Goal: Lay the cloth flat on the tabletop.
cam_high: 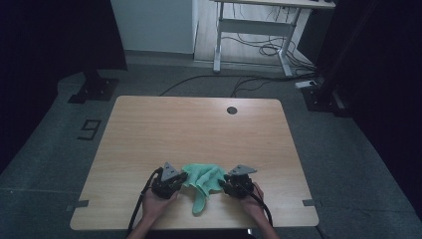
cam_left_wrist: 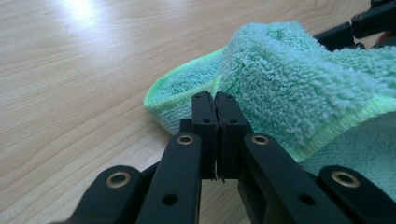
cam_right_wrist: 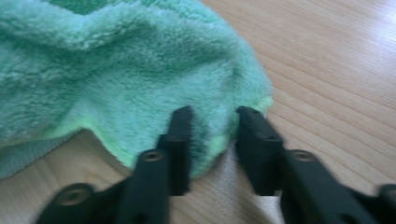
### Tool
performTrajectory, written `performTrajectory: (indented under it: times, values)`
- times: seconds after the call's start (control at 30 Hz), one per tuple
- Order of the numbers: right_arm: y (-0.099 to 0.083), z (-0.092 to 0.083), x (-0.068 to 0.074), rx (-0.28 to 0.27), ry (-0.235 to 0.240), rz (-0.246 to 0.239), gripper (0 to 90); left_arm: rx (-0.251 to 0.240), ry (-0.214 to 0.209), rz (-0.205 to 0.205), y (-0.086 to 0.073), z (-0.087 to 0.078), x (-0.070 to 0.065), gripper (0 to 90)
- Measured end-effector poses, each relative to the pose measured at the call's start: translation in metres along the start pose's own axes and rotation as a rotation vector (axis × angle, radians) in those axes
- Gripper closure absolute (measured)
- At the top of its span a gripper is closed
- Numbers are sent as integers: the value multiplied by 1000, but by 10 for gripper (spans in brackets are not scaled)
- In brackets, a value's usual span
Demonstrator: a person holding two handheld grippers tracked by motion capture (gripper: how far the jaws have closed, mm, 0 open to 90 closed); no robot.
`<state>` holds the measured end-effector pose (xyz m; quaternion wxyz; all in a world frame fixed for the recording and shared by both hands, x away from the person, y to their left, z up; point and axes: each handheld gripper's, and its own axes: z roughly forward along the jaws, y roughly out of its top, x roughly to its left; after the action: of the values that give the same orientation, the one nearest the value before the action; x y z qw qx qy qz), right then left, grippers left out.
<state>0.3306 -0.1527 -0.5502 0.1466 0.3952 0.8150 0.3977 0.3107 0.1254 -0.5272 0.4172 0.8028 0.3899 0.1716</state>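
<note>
Your left hand-held gripper [cam_left_wrist: 217,105] is clamped on the green microfibre cloth [cam_high: 204,180]'s hem, but the right hand-held gripper [cam_right_wrist: 215,119], jaws apart around a fold, may pinch only fluff and slip.

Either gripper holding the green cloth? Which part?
Left gripper pinches the green cloth at its hemmed edge. Right gripper straddles another edge, not clamped.

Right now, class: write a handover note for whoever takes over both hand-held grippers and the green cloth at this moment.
Left hand-held gripper: jaws shut, tips against the hem of the green cloth; whether any fabric is pinched cannot be told.
Right hand-held gripper: jaws apart, straddling a cloth corner, pads not yet pressing.
Cloth: crumpled between both grippers, near the front edge of the table.
Done: both grippers brought to the cloth.
Left: probably close the right grip, then lift or spread the cloth.
</note>
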Motion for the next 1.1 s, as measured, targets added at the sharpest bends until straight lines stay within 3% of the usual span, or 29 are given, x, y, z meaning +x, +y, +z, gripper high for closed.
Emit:
performTrajectory:
  times: [0.1,0.23,0.4,0.73,0.9,1.1]
  values:
    - [0,0,1,3,11,-7,781,-6,2,-4,0,-1,0,884]
    - [1,-4,2,-9,1,-26,818,-23,10,-3,0,-5,2,886]
    - [3,-15,-1,-48,-15,-34,833,-54,36,-9,2,-12,5,889]
    - [14,-35,-9,-130,-33,-18,838,-115,38,-46,8,-29,16,891]
    - [23,-50,-16,-183,-48,-4,840,-152,46,-36,15,-39,16,892]
    - [32,-65,-15,-237,-43,-7,840,-198,43,-24,22,-55,14,892]
